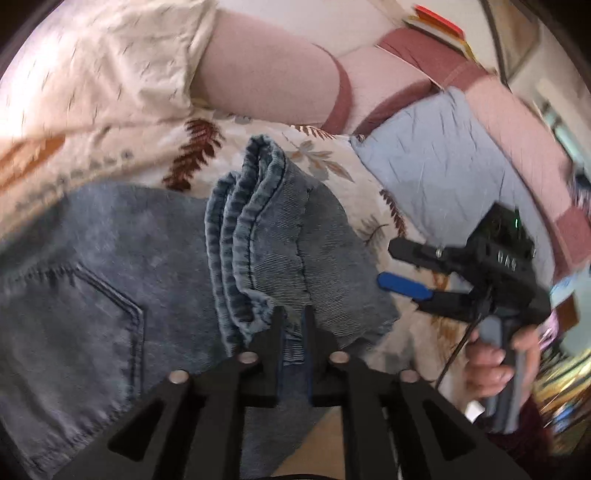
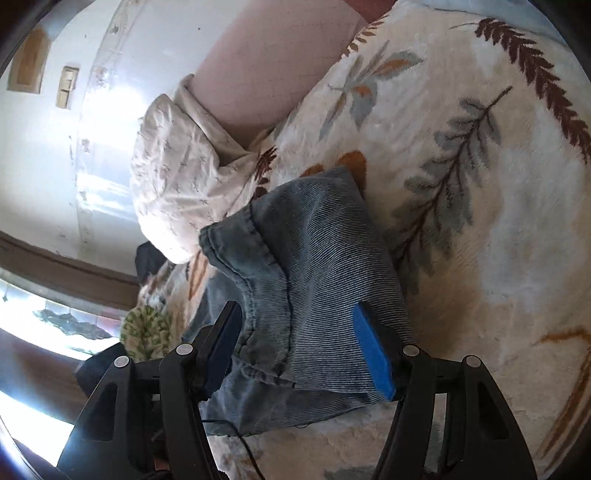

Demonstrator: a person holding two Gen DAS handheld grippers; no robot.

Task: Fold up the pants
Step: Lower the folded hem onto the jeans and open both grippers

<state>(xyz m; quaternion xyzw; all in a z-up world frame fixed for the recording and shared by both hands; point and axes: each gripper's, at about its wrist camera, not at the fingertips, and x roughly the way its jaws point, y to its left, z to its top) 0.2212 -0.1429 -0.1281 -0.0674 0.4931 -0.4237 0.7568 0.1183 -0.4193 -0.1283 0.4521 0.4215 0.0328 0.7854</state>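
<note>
Left gripper [image 1: 293, 334]: jaws pressed together, pinching the stacked leg hems of the jeans [image 1: 110, 280], which lie on the bed over a leaf-print blanket [image 1: 325, 158]; a back pocket faces up at left. Right gripper [image 2: 297, 347]: jaws spread wide, straddling the folded denim without clamping it. In the left view it sits apart to the right, gripped by the person's hand [image 1: 495, 365]. Around: cream pillow [image 2: 173, 184], blue pillow [image 1: 436, 173], pink headboard [image 1: 266, 77], books [image 1: 439, 29].
</note>
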